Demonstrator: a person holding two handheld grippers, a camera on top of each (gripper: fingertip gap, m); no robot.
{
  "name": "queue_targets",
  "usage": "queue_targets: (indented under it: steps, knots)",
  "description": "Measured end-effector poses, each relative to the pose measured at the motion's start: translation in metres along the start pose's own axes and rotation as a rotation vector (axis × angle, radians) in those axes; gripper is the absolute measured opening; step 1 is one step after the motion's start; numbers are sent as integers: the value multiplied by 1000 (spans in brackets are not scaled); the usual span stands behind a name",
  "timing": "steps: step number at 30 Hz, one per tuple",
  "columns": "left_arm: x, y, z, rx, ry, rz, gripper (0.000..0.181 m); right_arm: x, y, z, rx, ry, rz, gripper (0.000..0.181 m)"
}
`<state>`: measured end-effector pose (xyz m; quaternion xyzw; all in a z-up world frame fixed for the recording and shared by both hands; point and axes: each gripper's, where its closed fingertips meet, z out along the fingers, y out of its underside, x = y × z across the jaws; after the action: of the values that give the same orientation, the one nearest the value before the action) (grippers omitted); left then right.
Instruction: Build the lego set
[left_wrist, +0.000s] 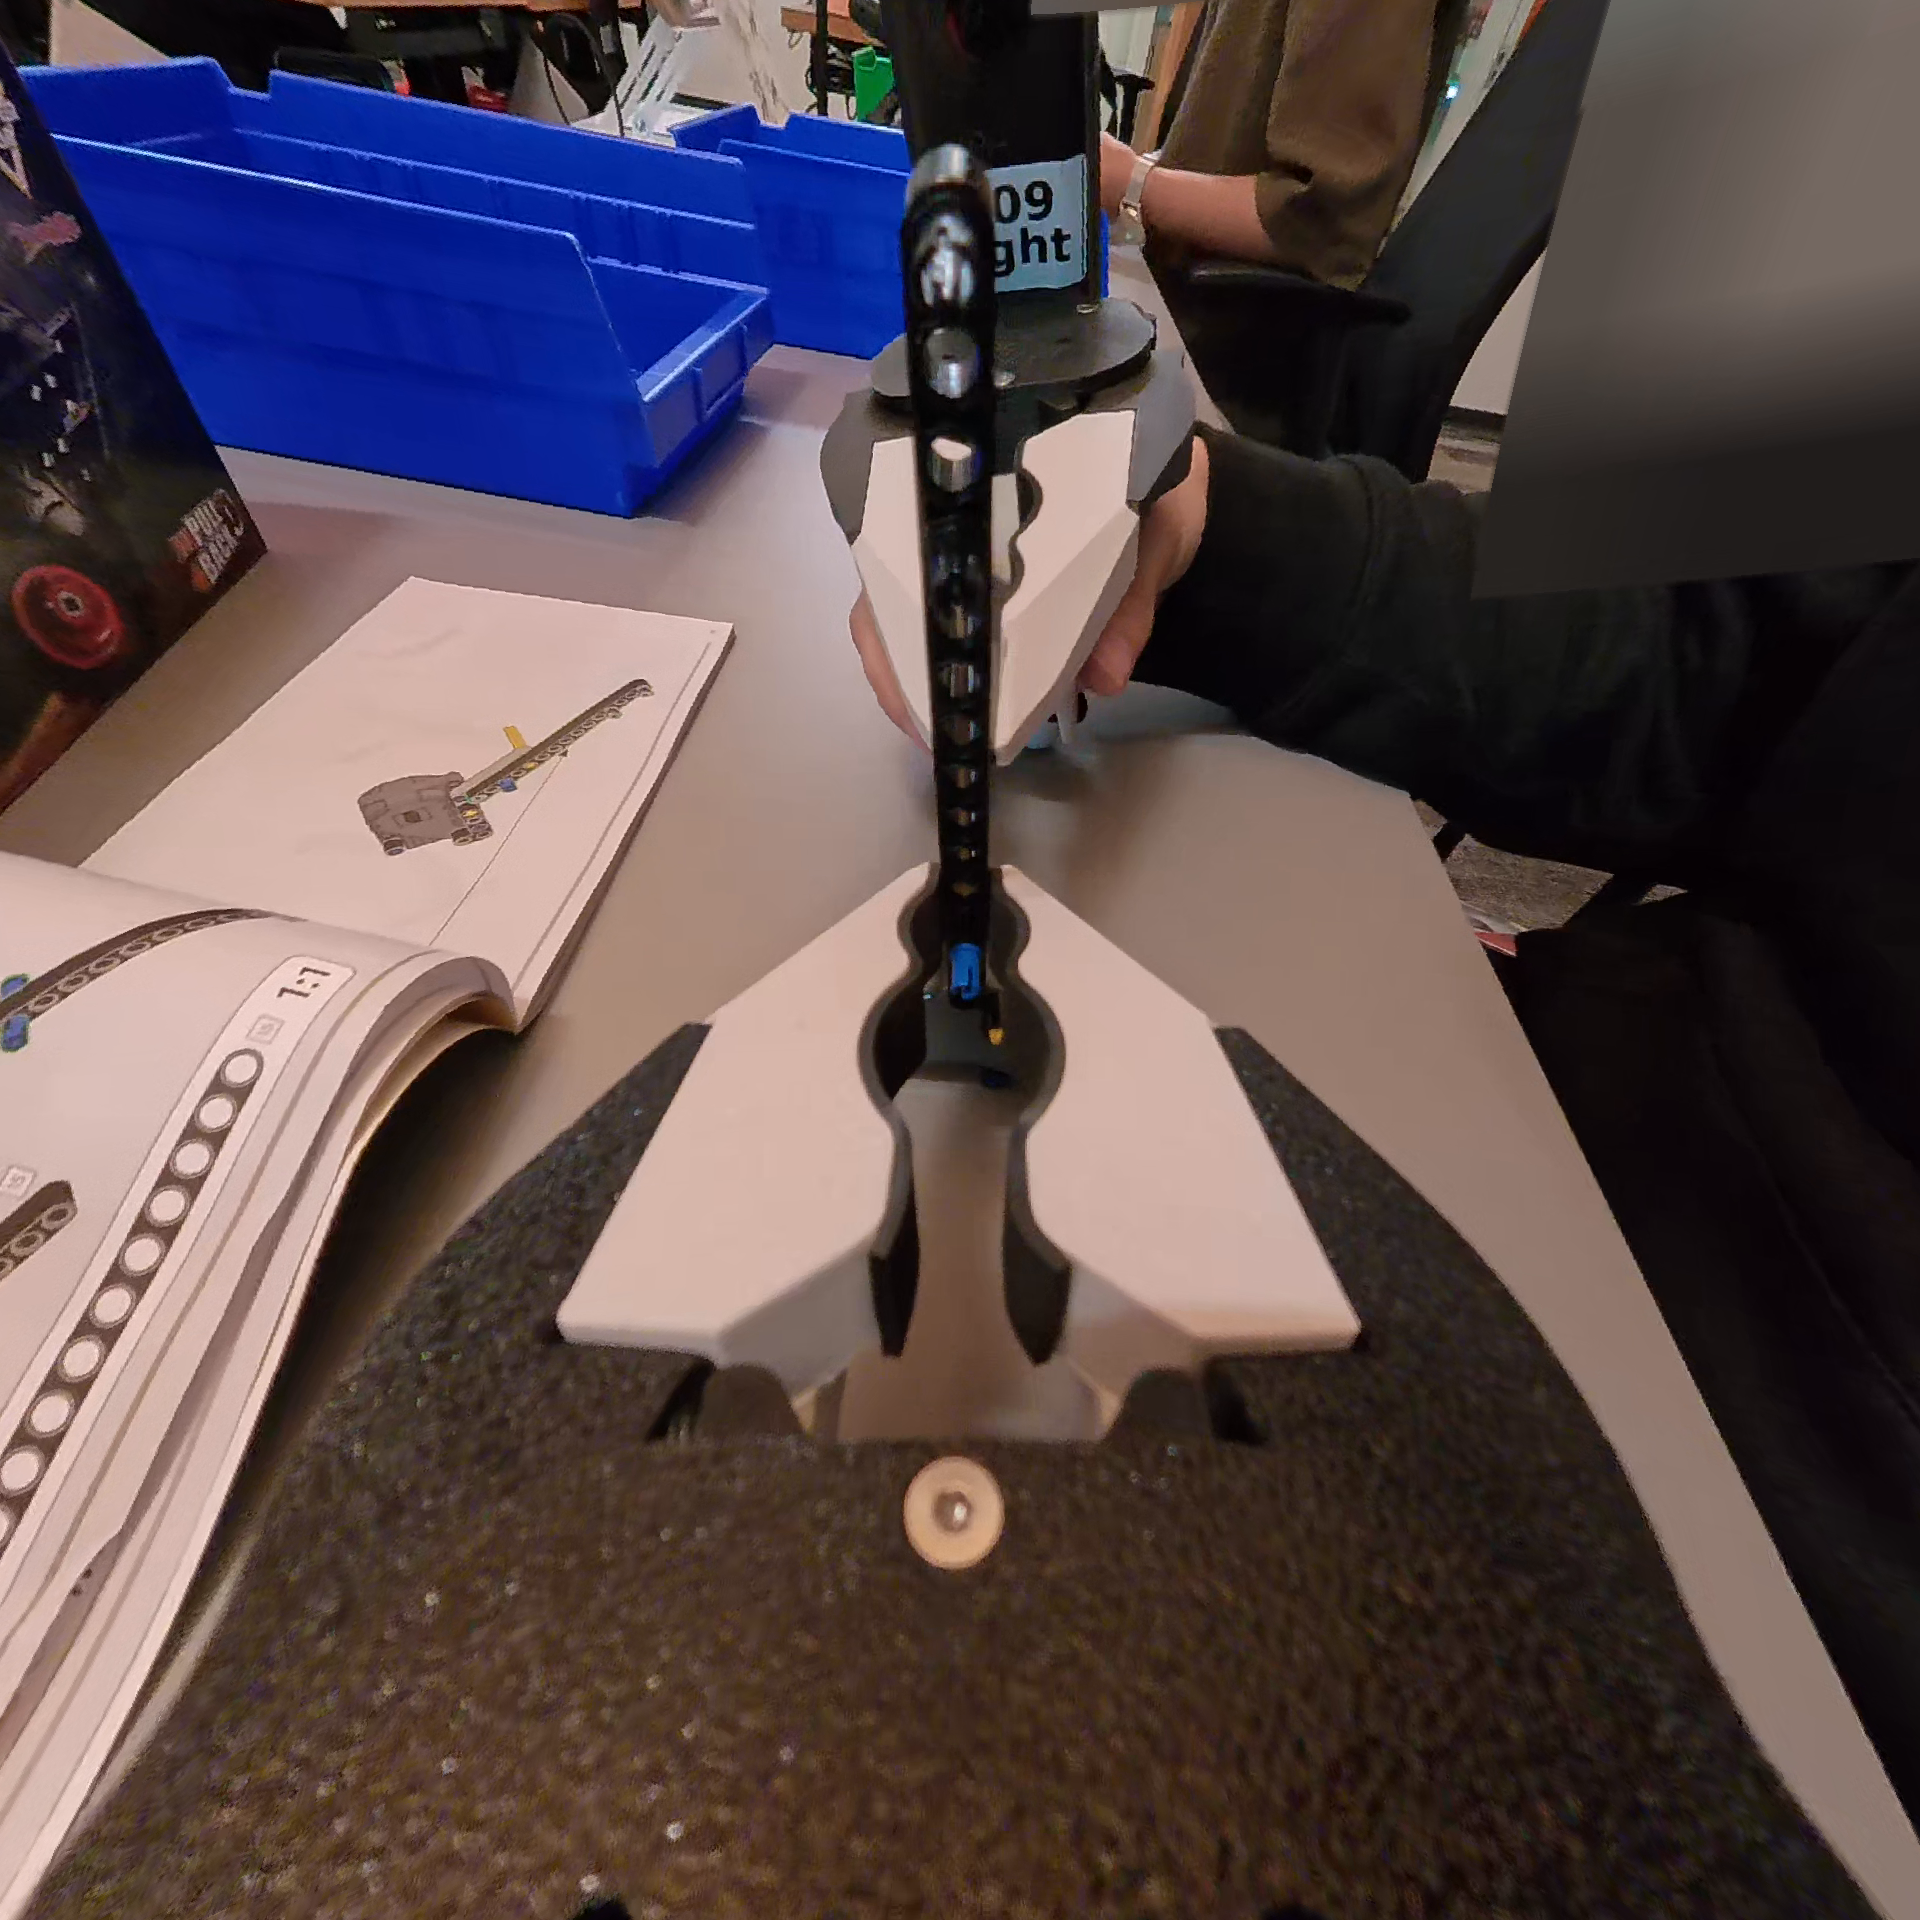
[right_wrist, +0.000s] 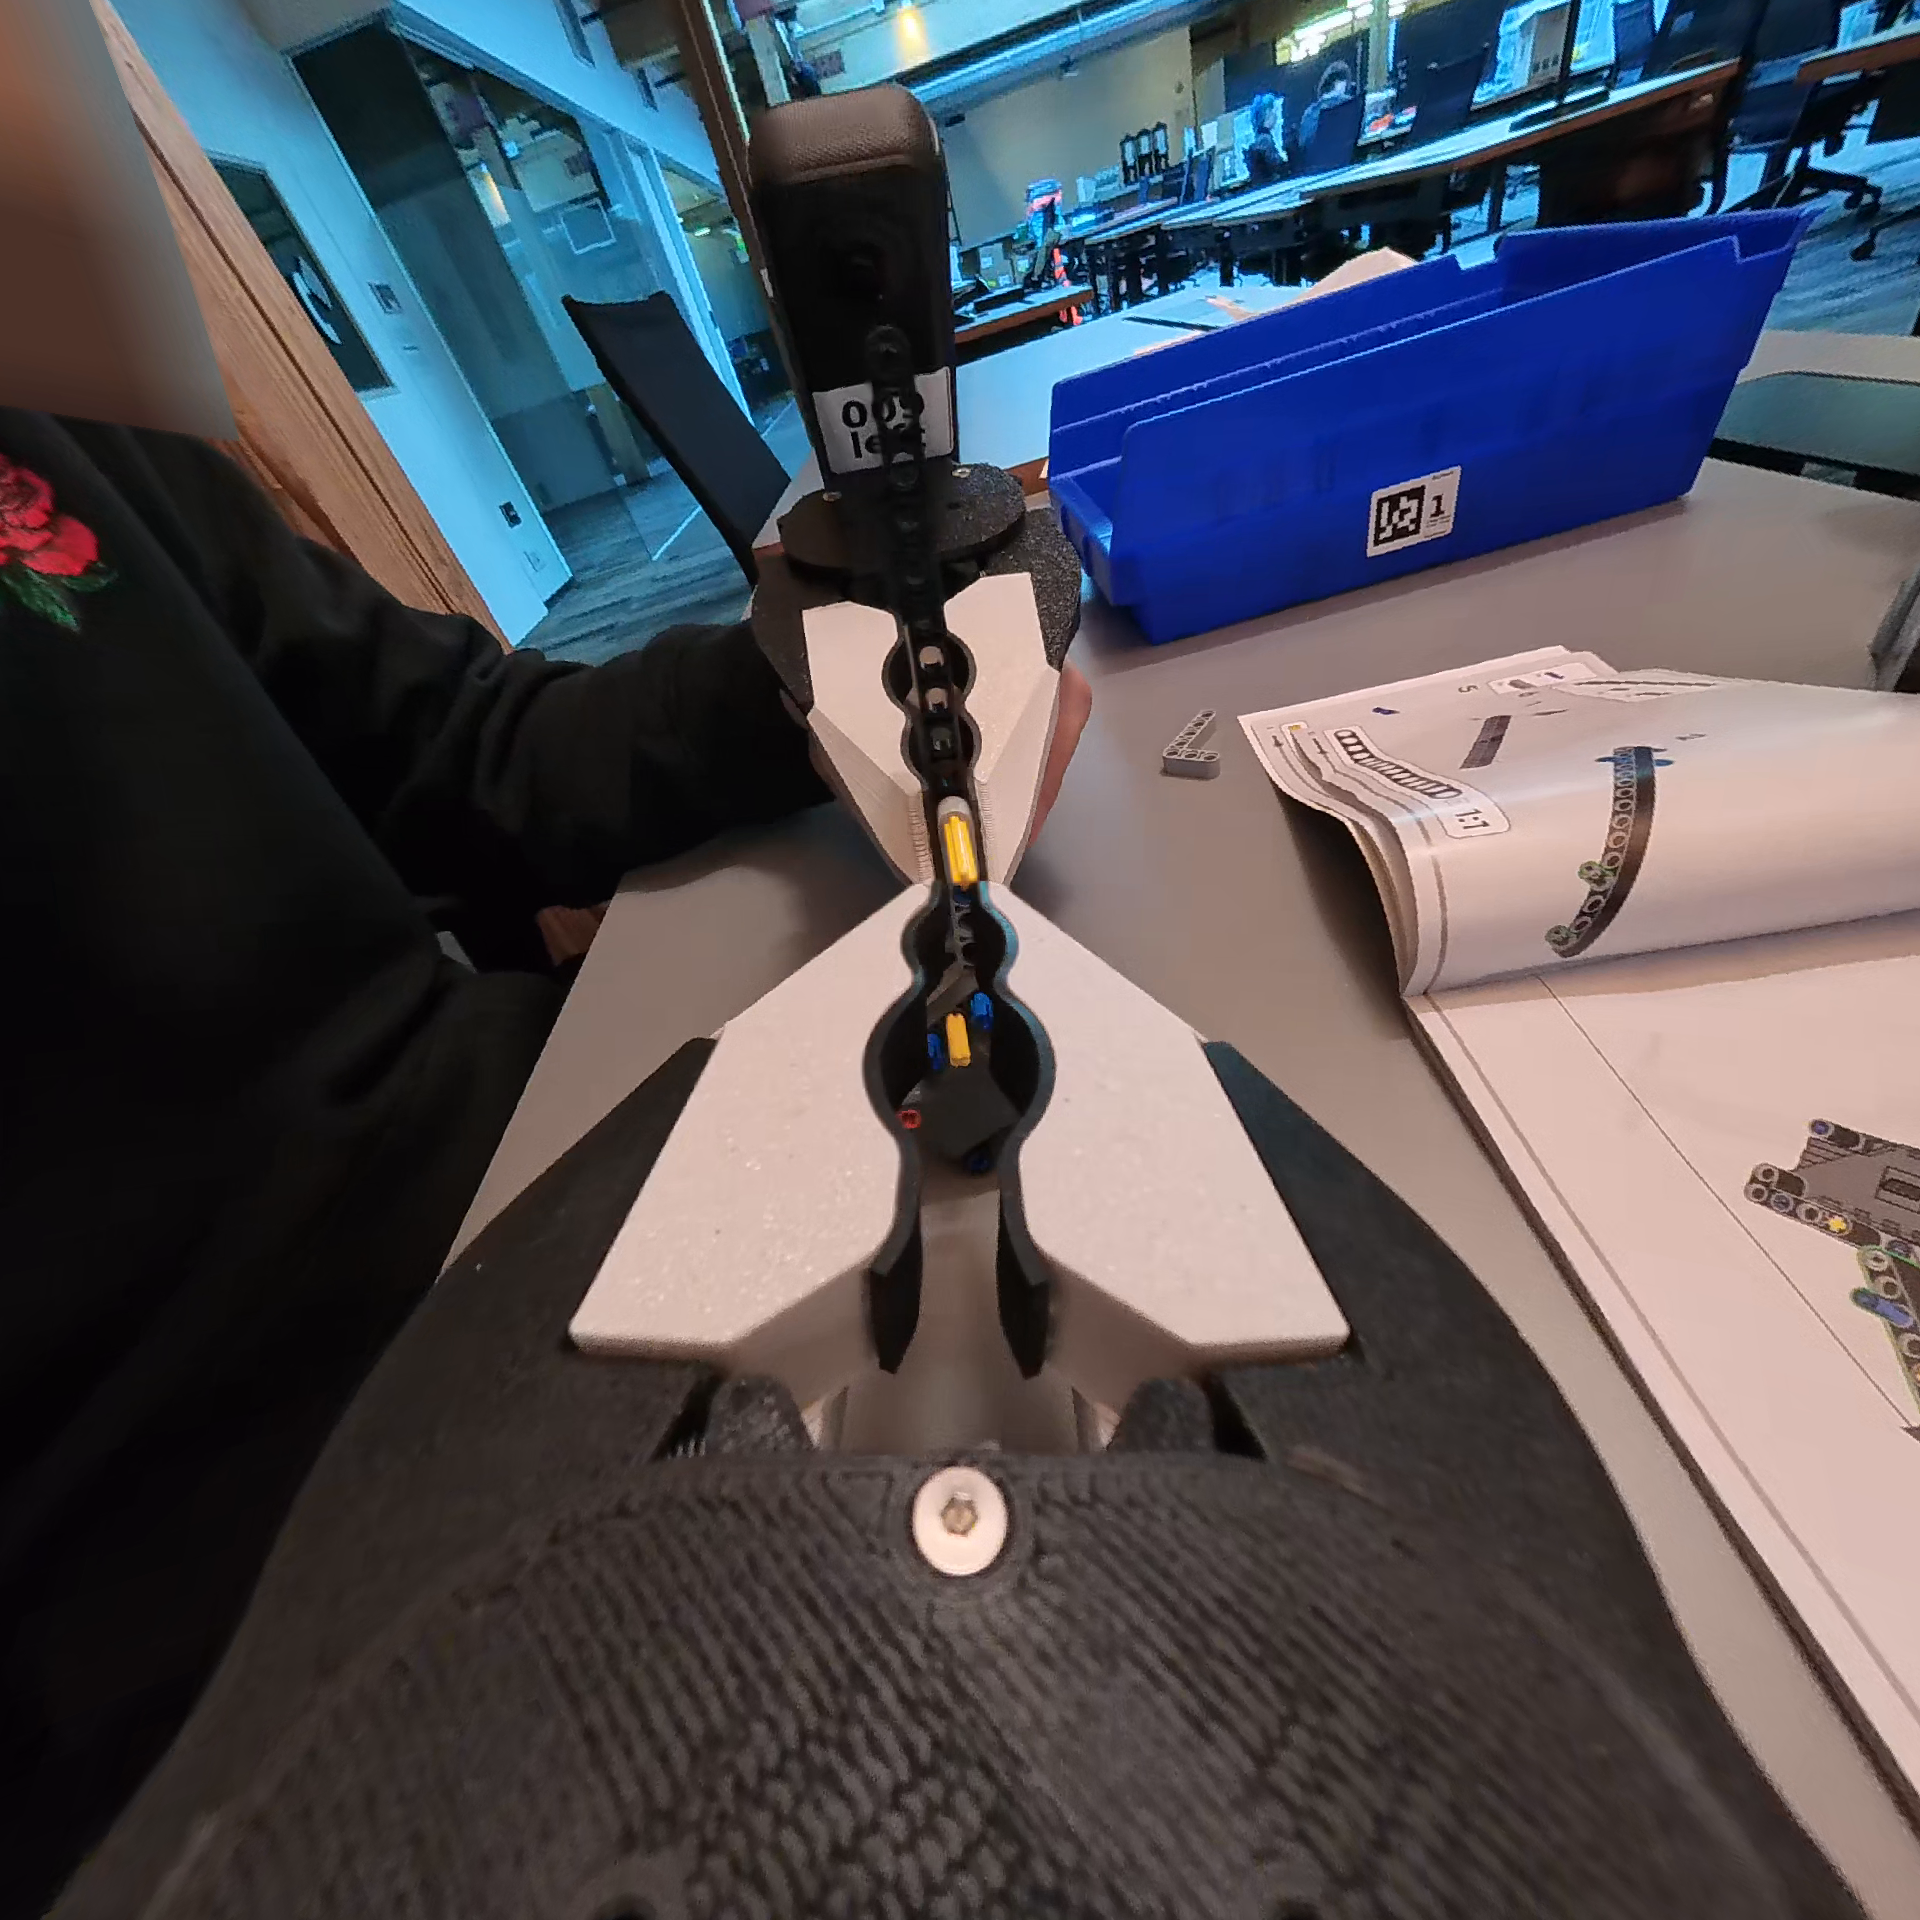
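Long black perforated plastic beam (left_wrist: 954, 582), with blue (left_wrist: 966, 966) and yellow (right_wrist: 958, 847) pins, spanned above the smooth grey desk (left_wrist: 1195, 883), clenched at each end: left tongs (left_wrist: 961, 935) and right tongs (right_wrist: 961, 914), white faceted, both grasping it. Open paper instruction booklet (left_wrist: 416, 748) and glossy blue plastic bins (left_wrist: 416, 312) lay beyond.

Bench (right_wrist: 1558, 613): bins (right_wrist: 1403, 416) at rear, open manual (right_wrist: 1610, 831) before them, loose beam (right_wrist: 1192, 745) between manual and left gripper (right_wrist: 940, 821).
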<state>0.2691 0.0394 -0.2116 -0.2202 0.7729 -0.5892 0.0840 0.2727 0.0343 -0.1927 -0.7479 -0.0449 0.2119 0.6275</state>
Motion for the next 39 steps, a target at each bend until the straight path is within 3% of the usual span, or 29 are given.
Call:
queue_targets:
  steps: [8, 10, 12, 39]
  knots:
    - [-1, 0, -2, -6, -7, 8, 5, 1, -2, 2, 8, -2, -6, 1]
    - [-1, 0, -2, -8, -7, 12, 4, 4, -5, 1, 29, 15, 2, 9]
    - [-2, 0, -2, -7, -9, 8, 5, 1, -7, 0, 48, -10, 8, 1]
    - [-1, -4, 0, 11, -19, 11, 5, 1, -7, 3, 40, 19, -43, 2]
